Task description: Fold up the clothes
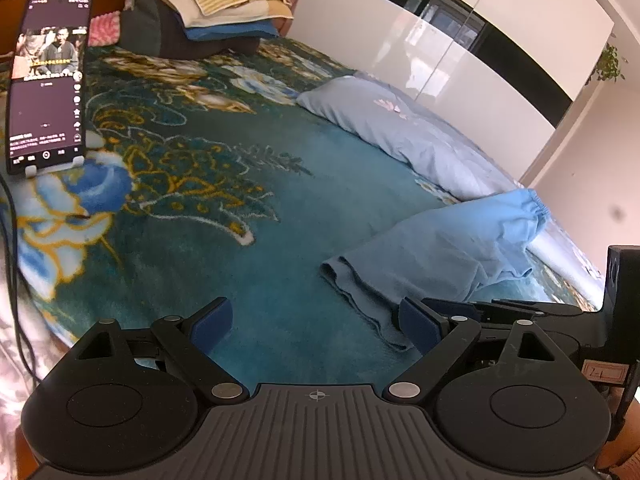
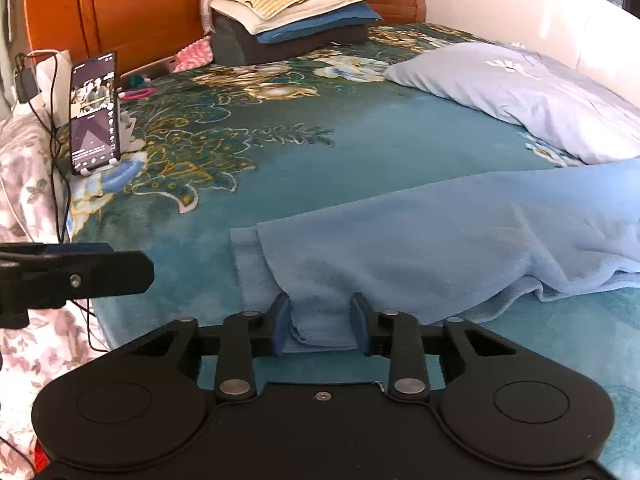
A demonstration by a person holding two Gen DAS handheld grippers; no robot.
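Light blue trousers (image 2: 400, 236) lie spread on the teal floral blanket (image 2: 320, 160), legs toward me, elastic waistband (image 1: 532, 204) at the far right. My right gripper (image 2: 320, 326) is partly open, its blue pads on either side of the near leg hem, cloth between them but not pinched. My left gripper (image 1: 316, 322) is wide open and empty above the blanket, just left of the leg ends (image 1: 360, 292). The left gripper also shows at the left edge of the right wrist view (image 2: 80, 270).
A phone on a stand (image 1: 46, 84) plays video at the left, cables beside it. A stack of folded clothes and pillows (image 2: 292, 12) sits by the orange headboard. A pale blue pillow (image 2: 520, 92) lies at the right by the white wall. A floral quilt (image 2: 24, 184) lies at the left.
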